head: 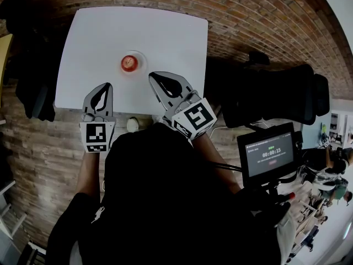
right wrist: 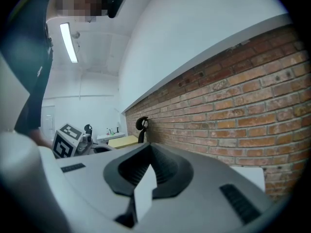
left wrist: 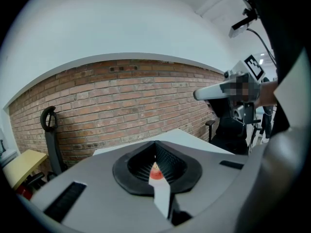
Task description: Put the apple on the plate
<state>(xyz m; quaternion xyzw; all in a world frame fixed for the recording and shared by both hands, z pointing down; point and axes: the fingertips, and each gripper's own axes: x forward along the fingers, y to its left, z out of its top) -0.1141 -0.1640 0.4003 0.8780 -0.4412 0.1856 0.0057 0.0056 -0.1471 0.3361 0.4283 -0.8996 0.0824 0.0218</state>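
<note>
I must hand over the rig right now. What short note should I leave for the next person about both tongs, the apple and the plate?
Left tongs: shut, empty, over the near edge of the table.
Right tongs: shut, empty, beside the left ones, a little further over the table.
Apple: sits on the plate near the middle of the table, ahead of both tongs and apart from them.
Done: the apple appears to be on the plate.
Left: probably nothing; just check that the apple rests steady before you stop.
</note>
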